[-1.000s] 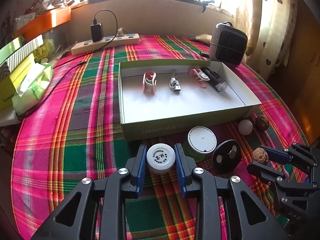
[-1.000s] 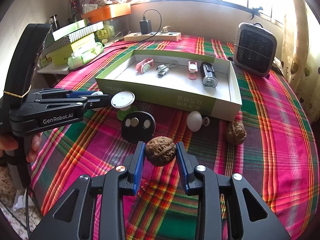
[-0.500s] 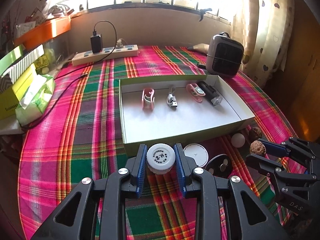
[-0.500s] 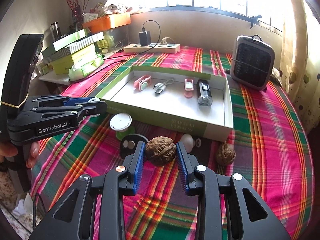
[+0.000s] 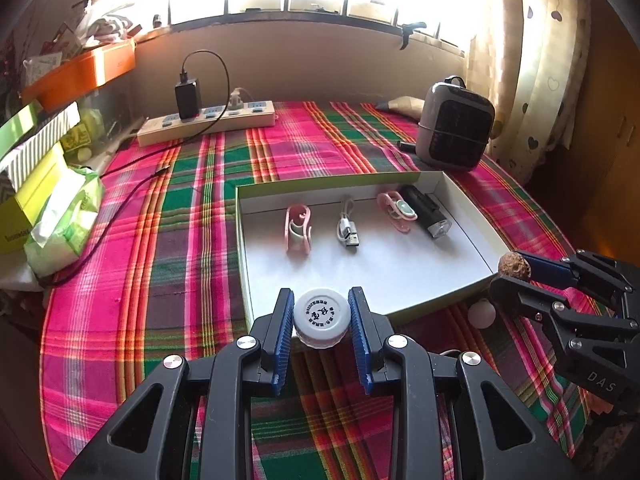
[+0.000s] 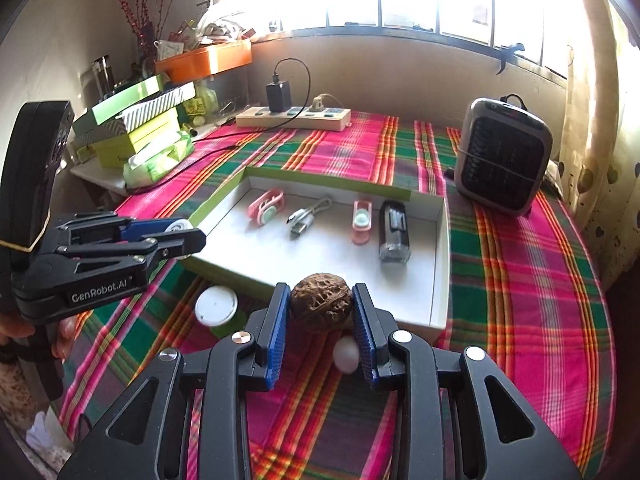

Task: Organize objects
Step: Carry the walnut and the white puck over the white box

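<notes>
My left gripper [image 5: 322, 322] is shut on a white bottle cap [image 5: 321, 316] and holds it in the air above the near edge of the open green-and-white box [image 5: 460, 284]. My right gripper [image 6: 321, 314] is shut on a brown walnut [image 6: 321, 302], held above the box's near wall [image 6: 438, 316]. The box holds a pink clip [image 5: 297, 230], a USB cable [image 5: 348, 232], a second pink clip [image 5: 396, 210] and a black flashlight [image 5: 426, 216]. A white egg-shaped ball [image 6: 345, 354] lies on the cloth under the right gripper, and it also shows in the left wrist view [image 5: 481, 314].
A white-lidded green jar [image 6: 216, 308] stands on the plaid cloth before the box. A grey heater [image 6: 502, 156] stands at the back right, a power strip [image 6: 294, 118] at the back, stacked boxes [image 6: 136, 120] and a tissue pack [image 5: 64, 220] at the left.
Both grippers have risen and moved forward toward the box, each keeping its object. The black disc and the second walnut have dropped out of view.
</notes>
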`<state>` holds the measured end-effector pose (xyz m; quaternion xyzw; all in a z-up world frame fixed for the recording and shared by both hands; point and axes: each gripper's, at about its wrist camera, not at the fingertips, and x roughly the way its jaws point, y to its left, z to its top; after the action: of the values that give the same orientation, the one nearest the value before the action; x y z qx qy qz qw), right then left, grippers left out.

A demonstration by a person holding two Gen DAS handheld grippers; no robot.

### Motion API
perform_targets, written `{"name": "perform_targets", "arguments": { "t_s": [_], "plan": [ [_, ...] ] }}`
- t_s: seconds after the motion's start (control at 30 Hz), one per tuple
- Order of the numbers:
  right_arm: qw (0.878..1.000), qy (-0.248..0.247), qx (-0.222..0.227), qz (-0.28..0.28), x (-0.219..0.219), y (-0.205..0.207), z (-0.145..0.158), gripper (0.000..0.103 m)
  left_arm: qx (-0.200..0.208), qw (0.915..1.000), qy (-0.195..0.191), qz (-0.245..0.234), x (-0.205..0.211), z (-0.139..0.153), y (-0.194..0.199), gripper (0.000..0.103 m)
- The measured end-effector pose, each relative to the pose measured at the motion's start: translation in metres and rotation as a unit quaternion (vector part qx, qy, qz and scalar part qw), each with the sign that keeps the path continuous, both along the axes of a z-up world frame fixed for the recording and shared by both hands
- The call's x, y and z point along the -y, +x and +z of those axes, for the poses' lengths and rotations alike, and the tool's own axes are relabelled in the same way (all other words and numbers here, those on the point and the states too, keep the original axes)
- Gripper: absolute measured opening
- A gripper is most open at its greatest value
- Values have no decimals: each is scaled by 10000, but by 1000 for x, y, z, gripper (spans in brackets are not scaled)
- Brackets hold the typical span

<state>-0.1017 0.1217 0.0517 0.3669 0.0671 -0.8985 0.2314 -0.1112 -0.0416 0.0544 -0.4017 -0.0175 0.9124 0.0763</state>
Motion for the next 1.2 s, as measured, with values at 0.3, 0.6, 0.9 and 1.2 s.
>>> {"name": "perform_targets", "arguments": {
  "t_s": [0.3, 0.6, 0.9, 1.2],
  "plan": [
    [9999, 54, -72, -66, 5, -34, 7, 33, 44, 10000, 5, 50, 5, -2, -20, 25],
    [9999, 139, 3, -54, 13, -53, 2, 33, 68, 10000, 15, 57, 5, -3, -33, 25],
    [9997, 230, 84, 67, 25, -74, -4, 33, 96, 9999, -30, 73, 5, -6, -41, 25],
    [9992, 299, 206, 139, 37, -99, -15, 33, 186, 9998, -64, 69, 3, -16, -51, 25]
  ]
}}
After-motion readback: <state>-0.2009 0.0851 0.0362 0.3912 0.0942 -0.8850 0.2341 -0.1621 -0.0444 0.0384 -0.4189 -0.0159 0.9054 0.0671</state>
